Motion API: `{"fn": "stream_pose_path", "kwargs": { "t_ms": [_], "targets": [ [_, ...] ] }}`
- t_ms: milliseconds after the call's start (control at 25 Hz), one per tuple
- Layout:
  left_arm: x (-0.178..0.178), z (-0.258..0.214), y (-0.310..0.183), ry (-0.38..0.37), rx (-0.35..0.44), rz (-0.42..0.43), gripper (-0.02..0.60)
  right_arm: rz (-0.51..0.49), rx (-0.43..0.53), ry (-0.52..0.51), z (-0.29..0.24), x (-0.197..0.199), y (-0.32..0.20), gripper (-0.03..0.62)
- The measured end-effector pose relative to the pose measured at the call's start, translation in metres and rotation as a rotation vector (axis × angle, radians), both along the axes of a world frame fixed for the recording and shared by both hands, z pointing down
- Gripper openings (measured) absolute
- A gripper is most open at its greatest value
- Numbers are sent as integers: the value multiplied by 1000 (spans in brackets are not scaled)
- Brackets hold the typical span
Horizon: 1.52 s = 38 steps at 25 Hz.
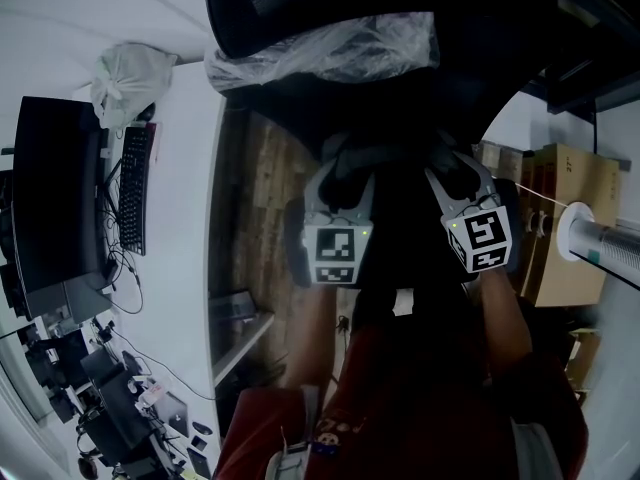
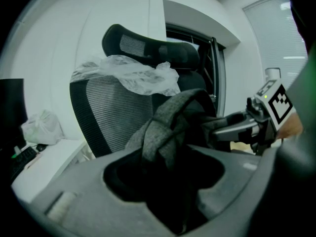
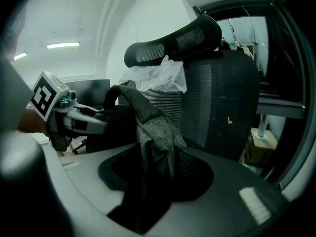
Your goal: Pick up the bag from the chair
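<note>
Looking steeply down in the head view, the left gripper (image 1: 344,171) and the right gripper (image 1: 452,176) sit side by side in front of the chair (image 1: 300,8), whose headrest wears a crumpled plastic film (image 1: 320,53). The dark bag (image 1: 398,196) hangs or lies between the two claws, but it is too dim there to tell whether it rests on the seat. In the left gripper view, a bunched grey fold of the bag (image 2: 168,127) runs straight down into the slot between the jaws, which stand narrow and appear to pinch it; the other claw reaches in from the right edge toward the same bag. In the right gripper view, a grey strip of the bag (image 3: 152,142) likewise drops between that claw's jaws, drawn in close on the cloth, with the mesh back of the chair just behind. Judging by this, both grips look taken, one on each side of the bag, and what remains is the lift itself, raising the bag clear of the chair.
</note>
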<state>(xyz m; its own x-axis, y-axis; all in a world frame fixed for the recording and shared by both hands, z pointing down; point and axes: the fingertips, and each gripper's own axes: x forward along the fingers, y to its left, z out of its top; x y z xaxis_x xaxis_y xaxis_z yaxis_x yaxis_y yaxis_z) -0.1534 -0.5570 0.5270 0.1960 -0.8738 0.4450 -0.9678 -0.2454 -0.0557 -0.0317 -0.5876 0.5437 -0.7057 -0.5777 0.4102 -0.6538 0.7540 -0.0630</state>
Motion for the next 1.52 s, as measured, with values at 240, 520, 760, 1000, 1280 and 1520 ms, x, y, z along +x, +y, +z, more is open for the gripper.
{"fn": "stream_pose_path", "kwargs": {
  "t_ms": [240, 520, 760, 1000, 1280, 1520],
  "targets": [
    [3, -3, 7, 16, 7, 0, 202, 5, 5, -1, -3, 2, 7, 152],
    [2, -12, 22, 34, 27, -17, 189, 9, 20, 2, -13, 0, 22, 138],
    [4, -30, 40, 46, 57, -11, 187, 21, 60, 18, -34, 3, 38, 137],
    [7, -56, 64, 39, 96, 22, 184, 51, 99, 8, -58, 6, 66, 137],
    [4, -89, 101, 63, 154, 86, 183, 125, 169, 22, -92, 5, 110, 137],
    [10, -110, 131, 66, 186, 166, 183, 207, 202, 28, -113, 12, 149, 137]
  ]
}}
